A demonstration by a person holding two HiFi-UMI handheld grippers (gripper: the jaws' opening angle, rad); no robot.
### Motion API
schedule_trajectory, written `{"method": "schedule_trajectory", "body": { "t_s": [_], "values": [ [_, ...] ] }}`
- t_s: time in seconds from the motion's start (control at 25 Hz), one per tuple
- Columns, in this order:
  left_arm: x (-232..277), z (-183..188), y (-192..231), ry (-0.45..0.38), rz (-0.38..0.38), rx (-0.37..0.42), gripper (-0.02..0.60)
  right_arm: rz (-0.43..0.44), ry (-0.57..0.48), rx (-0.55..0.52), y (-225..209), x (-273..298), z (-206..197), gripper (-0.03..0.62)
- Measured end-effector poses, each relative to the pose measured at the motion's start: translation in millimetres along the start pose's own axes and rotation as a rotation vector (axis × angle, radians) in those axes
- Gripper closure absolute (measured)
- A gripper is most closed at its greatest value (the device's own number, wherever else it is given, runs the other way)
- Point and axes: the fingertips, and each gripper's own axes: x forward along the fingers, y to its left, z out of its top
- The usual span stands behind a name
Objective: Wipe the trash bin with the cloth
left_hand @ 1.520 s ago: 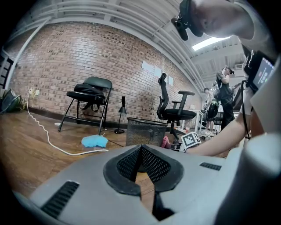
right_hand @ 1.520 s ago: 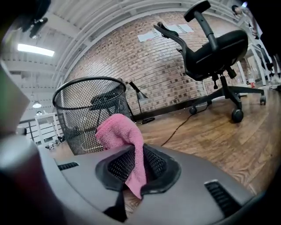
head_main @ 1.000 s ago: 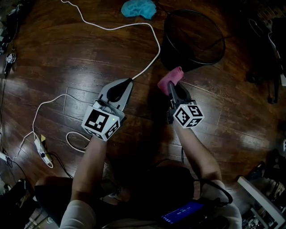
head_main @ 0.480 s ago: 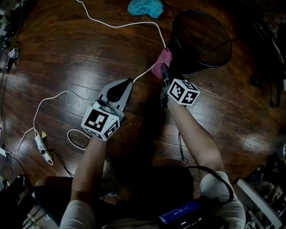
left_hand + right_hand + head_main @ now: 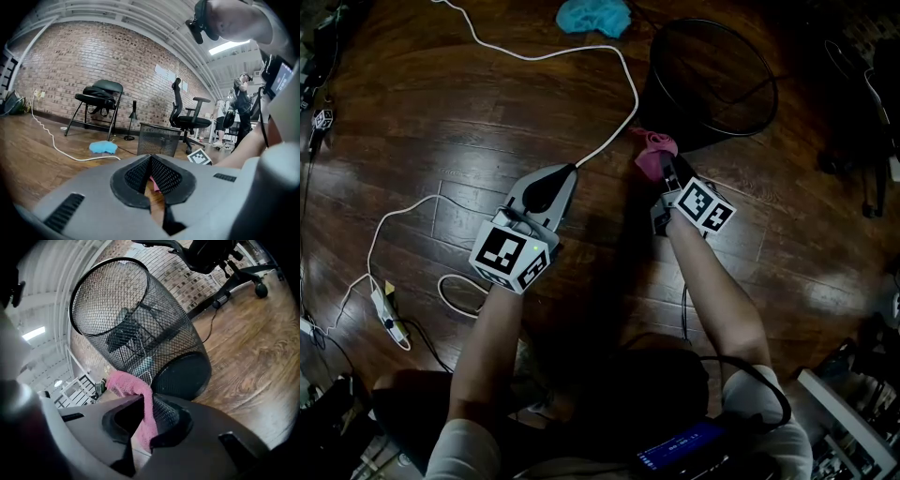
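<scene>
Dark wooden floor (image 5: 441, 122) filled the head view, with bare boards open to the left and clutter crowding its right and lower edges. The black mesh trash bin (image 5: 675, 117) stood upright at the upper right, its round rim clear all the way round. A white cable (image 5: 581, 56) snaked across the boards and passed just beside the bin's left wall. A blue cloth (image 5: 593, 17) lay near the top edge, apart from the bin. The left claw (image 5: 546, 187) hung over open floor, its tips together on nothing. The right claw (image 5: 667, 173) was clamped on the pink cloth (image 5: 654, 153), which sat low at the bin's outer wall near the base; whether it touched the mesh could not be told.
</scene>
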Motion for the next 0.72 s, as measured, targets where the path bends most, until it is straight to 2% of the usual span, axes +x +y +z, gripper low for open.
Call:
{"method": "schedule_trajectory", "body": {
  "t_s": [0.2, 0.48, 0.6, 0.72],
  "values": [
    [5.0, 1.3, -4.5, -0.006, -0.011, 0.0, 0.572, -0.027, 0.009, -0.052, -21.0, -21.3, 9.5, 0.554],
    [7.5, -4.6, -7.8, 0.009, -0.017, -0.002, 0.572, -0.122, -0.002, -0.078, -84.5, -41.7, 31.4, 0.554],
    [7.1, -5.7, -6.8, 0.013, -0.015, 0.002, 0.572, -0.16, -0.011, -0.118, -97.2, -41.2, 50.6, 0.554],
    [6.9, -7.1, -7.5, 0.017, -0.012, 0.003, 0.572, -0.204, -0.057, -0.109, -113.8, -44.0, 71.0, 0.554]
  ]
}}
